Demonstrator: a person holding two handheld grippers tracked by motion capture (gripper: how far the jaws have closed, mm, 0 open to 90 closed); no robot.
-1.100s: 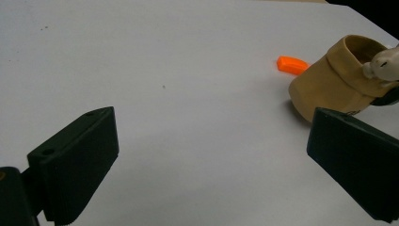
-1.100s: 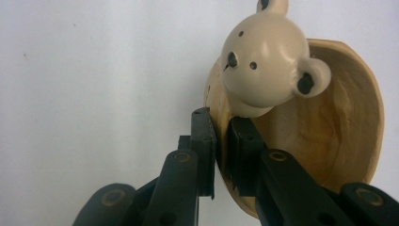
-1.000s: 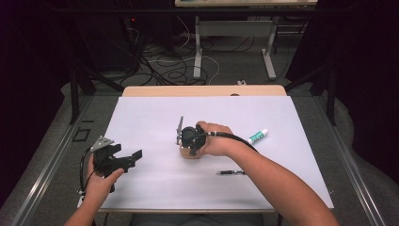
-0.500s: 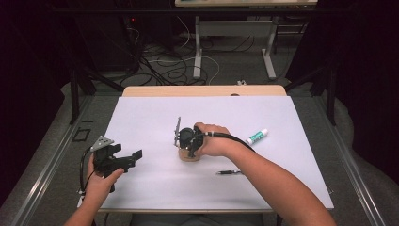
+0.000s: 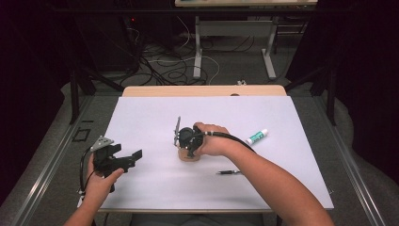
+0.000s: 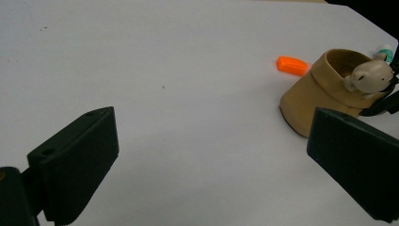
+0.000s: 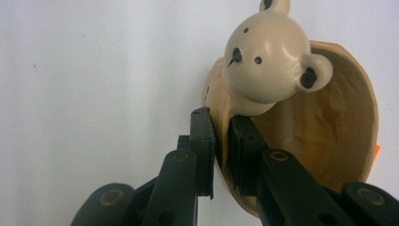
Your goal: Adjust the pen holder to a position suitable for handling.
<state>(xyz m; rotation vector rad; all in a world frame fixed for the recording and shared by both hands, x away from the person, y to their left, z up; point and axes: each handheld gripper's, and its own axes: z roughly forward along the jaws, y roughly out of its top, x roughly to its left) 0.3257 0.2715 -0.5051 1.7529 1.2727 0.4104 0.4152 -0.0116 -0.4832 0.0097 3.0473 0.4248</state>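
1. Pinching the wall of the tan cup [image 7: 324, 136], the right hand-held gripper [image 7: 220, 150] has its jaws nearly closed on the rim, one inside, one outside, just below the bear figure [image 7: 268, 66] perched there.
2. The cup sits mid-worktop [image 5: 291, 122], directly under the right hand [image 5: 211, 141].
3. Over at the near-left edge, the left hand-held gripper [image 5: 123, 159] hangs with jaws spread wide, holding nothing; the cup lies ahead and to its right, well apart, so the right hand is clearly nearer.
4. A marker [image 5: 257, 137] and a pen [image 5: 229, 172] lie on the right of the cup.
5. The left gripper view catches an orange piece [image 6: 291, 65] beyond the cup, barely a sliver in the right gripper view.
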